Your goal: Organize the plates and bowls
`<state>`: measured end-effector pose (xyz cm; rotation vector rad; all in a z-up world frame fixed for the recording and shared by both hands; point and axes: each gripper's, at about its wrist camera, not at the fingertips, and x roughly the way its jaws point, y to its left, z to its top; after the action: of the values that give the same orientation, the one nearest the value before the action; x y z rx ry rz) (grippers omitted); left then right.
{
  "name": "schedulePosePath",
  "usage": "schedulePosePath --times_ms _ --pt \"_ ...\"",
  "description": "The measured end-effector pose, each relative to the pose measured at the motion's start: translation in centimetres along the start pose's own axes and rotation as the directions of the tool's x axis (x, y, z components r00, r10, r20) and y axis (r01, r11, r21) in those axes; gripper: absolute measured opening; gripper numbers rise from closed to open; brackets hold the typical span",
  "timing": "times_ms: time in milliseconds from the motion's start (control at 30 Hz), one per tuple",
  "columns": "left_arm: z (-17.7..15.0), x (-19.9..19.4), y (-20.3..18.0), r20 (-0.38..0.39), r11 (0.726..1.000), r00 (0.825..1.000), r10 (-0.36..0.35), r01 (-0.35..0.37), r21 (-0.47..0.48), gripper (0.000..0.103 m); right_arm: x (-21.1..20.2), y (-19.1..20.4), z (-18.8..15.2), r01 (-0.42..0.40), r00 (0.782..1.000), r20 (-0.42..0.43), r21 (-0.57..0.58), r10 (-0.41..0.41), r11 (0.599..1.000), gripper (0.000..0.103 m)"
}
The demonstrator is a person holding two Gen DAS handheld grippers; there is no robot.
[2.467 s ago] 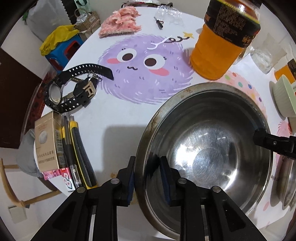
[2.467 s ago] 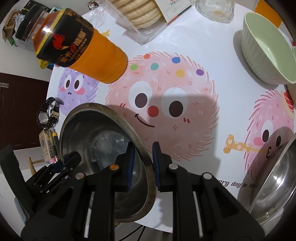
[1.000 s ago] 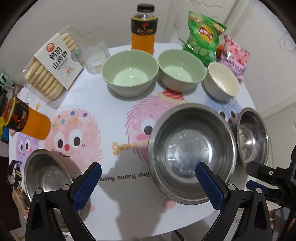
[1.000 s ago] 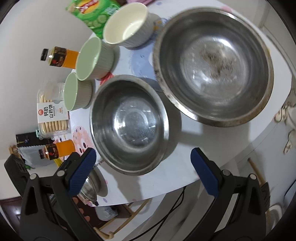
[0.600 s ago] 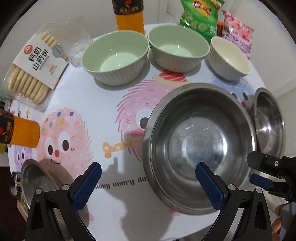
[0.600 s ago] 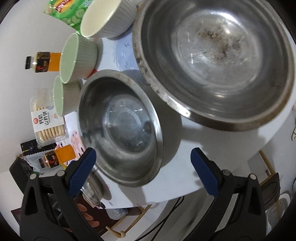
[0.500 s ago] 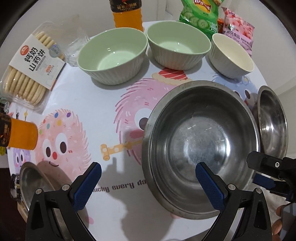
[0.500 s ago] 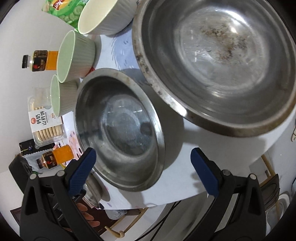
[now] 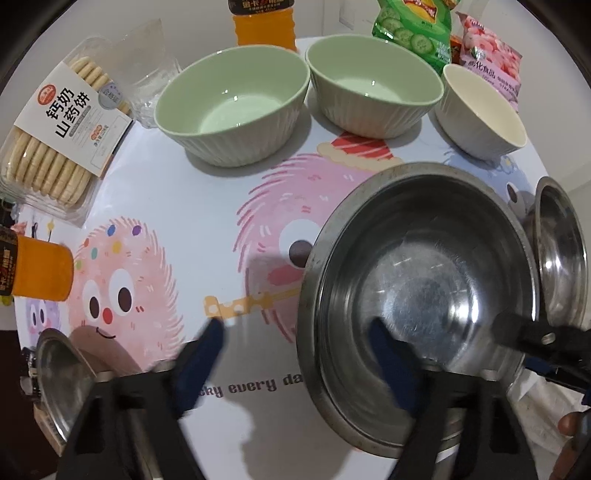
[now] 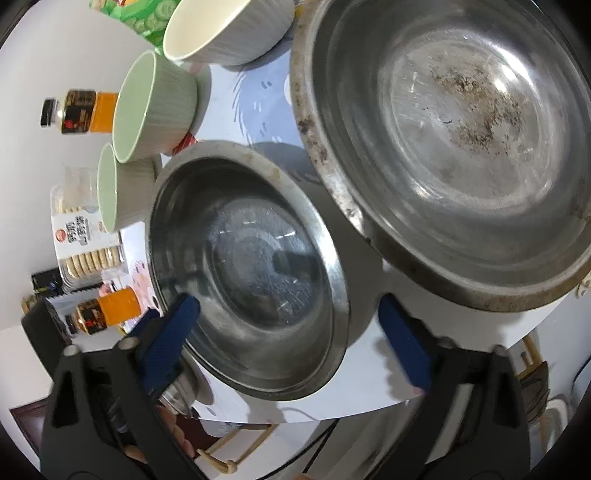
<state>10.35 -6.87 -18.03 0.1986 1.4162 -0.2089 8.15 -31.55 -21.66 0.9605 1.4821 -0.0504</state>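
Observation:
A medium steel bowl (image 9: pixel 417 302) stands on the round table (image 9: pixel 192 206), beside a larger steel bowl (image 10: pixel 454 129) with a stained bottom. My left gripper (image 9: pixel 297 326) hangs over the medium bowl's left rim. Its jaws are closing, with one finger inside the bowl and one over the table, and the pads are clear of the rim. My right gripper (image 10: pixel 288 301) straddles the medium bowl (image 10: pixel 251 266) at its near right rim, jaws closing but not pressing. Two green bowls (image 9: pixel 232 107) (image 9: pixel 373 96) and a cream bowl (image 9: pixel 480 114) stand behind.
A small steel bowl (image 9: pixel 62 376) sits at the table's near left edge. Two orange drink bottles (image 9: pixel 40 273) (image 9: pixel 264 22), a biscuit pack (image 9: pixel 62 133), a glass (image 9: pixel 147 74) and snack bags (image 9: pixel 417 26) ring the back. A person's fingers (image 10: pixel 173 439) show below the table edge.
Both grippers let go of the small steel bowl at the left, opened wide and came over the medium bowl. Since then they have sunk toward it and their jaws have narrowed.

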Motion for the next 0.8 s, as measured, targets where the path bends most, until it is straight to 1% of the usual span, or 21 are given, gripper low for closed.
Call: schedulePosePath --times_ms 33,67,100,167,200,233,267,333,433,500,767,800 --pt "-0.1 0.2 0.0 -0.007 1.000 1.000 -0.001 0.001 0.000 0.056 0.1 0.1 0.0 0.010 1.000 -0.009 -0.009 -0.010 1.000 0.061" --pt "-0.2 0.3 0.0 -0.011 1.000 1.000 -0.001 0.001 0.001 0.046 0.3 0.2 -0.1 0.016 1.000 -0.022 -0.016 -0.016 1.000 0.059" --pt "-0.4 0.5 -0.1 -0.014 1.000 1.000 0.000 0.000 0.005 0.042 0.5 0.2 -0.2 0.031 0.999 -0.029 -0.023 -0.031 0.999 0.056" --pt "-0.7 0.6 -0.2 -0.017 1.000 1.000 -0.006 0.006 0.012 0.029 0.6 0.5 -0.3 0.055 0.998 -0.033 -0.046 -0.056 0.997 0.049" --pt "-0.9 0.6 -0.3 -0.021 1.000 1.000 0.003 -0.003 0.018 0.029 0.6 0.5 -0.4 0.064 0.997 -0.033 -0.058 -0.066 0.996 0.037" --pt "-1.1 0.5 -0.2 -0.018 1.000 1.000 0.010 -0.010 0.022 0.028 0.6 0.7 -0.4 0.065 0.997 -0.033 -0.067 -0.068 0.996 0.028" --pt "-1.2 0.3 -0.2 -0.015 1.000 1.000 0.009 -0.008 0.024 0.028 0.5 0.7 -0.5 0.067 0.997 -0.031 -0.077 -0.069 0.995 0.027" --pt "-1.3 0.2 0.1 -0.018 1.000 1.000 -0.001 0.001 0.018 0.026 0.3 1.0 -0.6 0.078 0.997 -0.017 -0.102 -0.080 0.992 0.020" --pt "-1.7 -0.4 0.7 -0.003 1.000 1.000 -0.007 0.007 0.006 0.022 -0.2 1.2 -0.6 0.075 0.997 -0.003 -0.125 -0.076 0.989 0.014" --pt "-1.8 -0.9 1.0 0.008 1.000 1.000 -0.009 0.009 0.004 0.021 -0.5 1.3 -0.7 0.062 0.998 0.001 -0.136 -0.062 0.989 0.012" --pt "-2.5 -3.0 1.8 0.065 1.000 0.998 -0.001 0.002 -0.011 0.020 -1.8 2.3 -1.3 0.040 0.999 0.032 -0.201 -0.035 0.979 0.013" --pt "-1.9 -3.4 1.7 0.071 1.000 0.997 -0.001 0.002 -0.014 0.020 -2.0 2.4 -1.4 0.040 0.999 0.037 -0.208 -0.032 0.977 0.013"
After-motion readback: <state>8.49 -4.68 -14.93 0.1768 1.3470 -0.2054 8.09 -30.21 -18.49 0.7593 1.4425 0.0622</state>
